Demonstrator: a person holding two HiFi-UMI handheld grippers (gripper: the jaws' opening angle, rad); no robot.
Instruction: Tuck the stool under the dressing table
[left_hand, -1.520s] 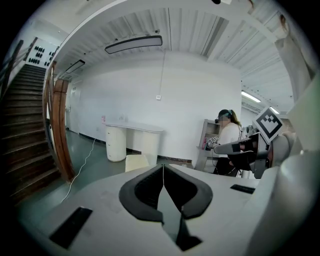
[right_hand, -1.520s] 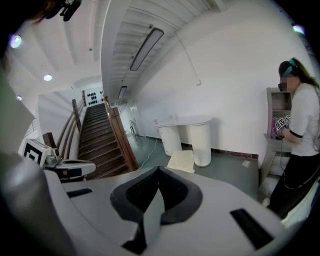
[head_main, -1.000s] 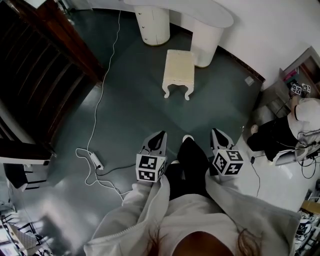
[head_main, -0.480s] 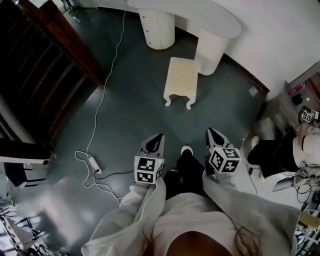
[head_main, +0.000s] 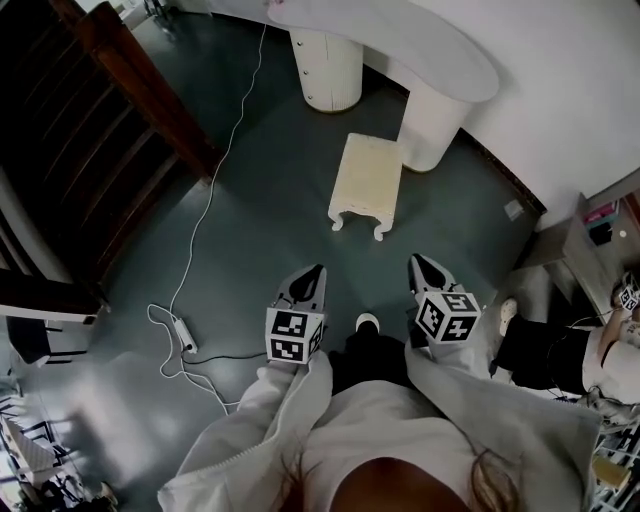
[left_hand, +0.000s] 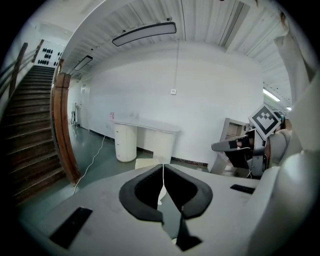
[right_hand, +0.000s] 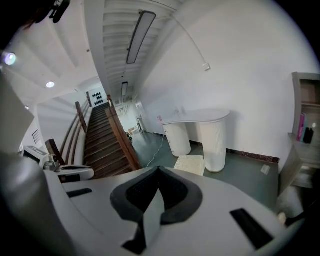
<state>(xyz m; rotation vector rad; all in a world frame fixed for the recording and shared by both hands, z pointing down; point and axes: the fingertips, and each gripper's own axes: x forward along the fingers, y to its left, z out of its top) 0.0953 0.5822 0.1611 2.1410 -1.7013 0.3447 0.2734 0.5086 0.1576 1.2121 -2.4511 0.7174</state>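
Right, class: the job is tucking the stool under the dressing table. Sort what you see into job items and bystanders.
Job: stool, dressing table, left tongs, right tongs (both shut, empty).
Lying about: power strip, staircase.

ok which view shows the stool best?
Head view: whole stool from above, seat and legs, in front of the dressing table, not under it. Right gripper view shows only its seat top; left gripper view just a sliver.
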